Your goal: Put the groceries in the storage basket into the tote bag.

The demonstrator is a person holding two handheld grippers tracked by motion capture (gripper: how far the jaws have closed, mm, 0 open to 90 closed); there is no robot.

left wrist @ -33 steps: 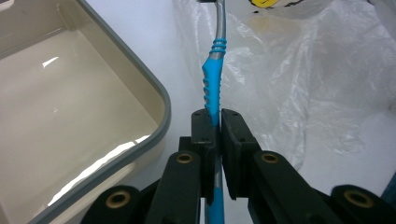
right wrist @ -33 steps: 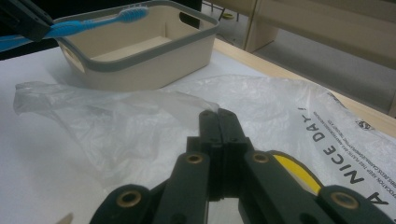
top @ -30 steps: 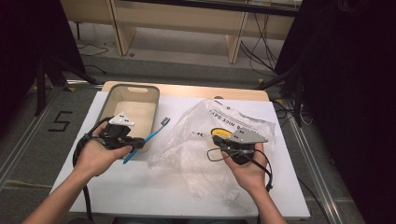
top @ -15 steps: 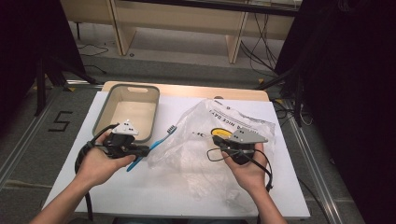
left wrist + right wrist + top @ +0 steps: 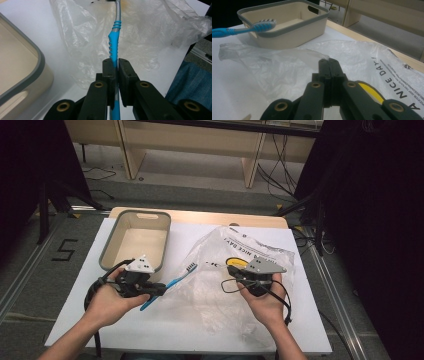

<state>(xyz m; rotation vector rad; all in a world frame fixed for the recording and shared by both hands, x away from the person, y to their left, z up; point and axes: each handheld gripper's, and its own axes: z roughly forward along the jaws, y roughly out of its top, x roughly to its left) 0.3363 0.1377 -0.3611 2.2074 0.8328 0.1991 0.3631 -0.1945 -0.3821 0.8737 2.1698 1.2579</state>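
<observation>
A blue toothbrush [image 5: 170, 285] with a ribbed grip and a pale neck is held off the desk [image 5: 75, 320] by its handle, clamped between the jaws of the left gripper [image 5: 159, 290]. It is kept nearly level, its bristled head [image 5: 265, 24] turned upward and pointed toward the crumpled clear plastic bag [image 5: 220, 295], just beside the beige bin [image 5: 107, 251]. The bag, printed with black lettering, is spread flat on the desk, and a yellow item [image 5: 236, 262] is seen through it.
</observation>
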